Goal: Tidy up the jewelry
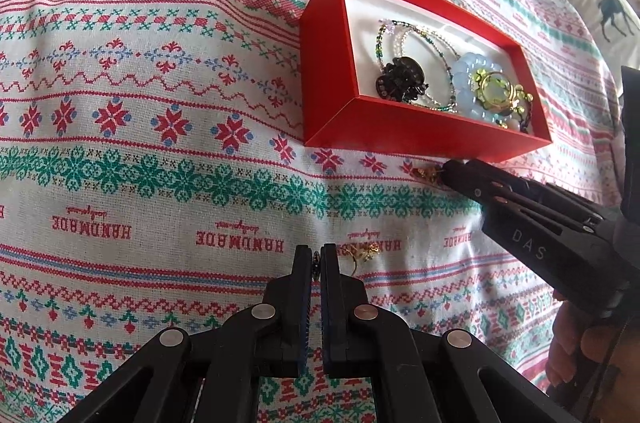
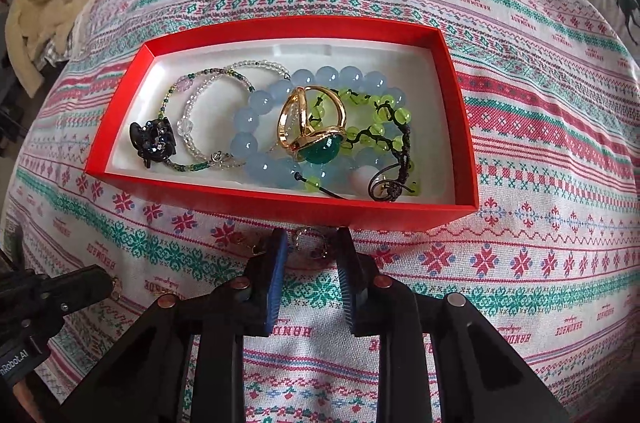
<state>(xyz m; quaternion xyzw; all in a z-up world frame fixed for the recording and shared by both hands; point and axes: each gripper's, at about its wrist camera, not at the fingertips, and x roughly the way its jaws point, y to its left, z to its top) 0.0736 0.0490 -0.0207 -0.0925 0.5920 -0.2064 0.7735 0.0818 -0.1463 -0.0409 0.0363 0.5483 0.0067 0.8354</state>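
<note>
Red box long axis crosswise; right claw spread astride small earring, left claw pressed together

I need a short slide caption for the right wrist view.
Right gripper open over a small earring on the tablecloth, before the red box.

"HANDMADE" repeated, upside down, on patterned cloth, "DAS" on right gripper, "nRobot.AI" on left gripper

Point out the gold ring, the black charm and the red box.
gold ring (image 2: 298,119), right wrist view, on its band.
black charm (image 2: 154,139), right wrist view, on its body.
red box (image 2: 280,203), right wrist view, on its near wall.
</note>
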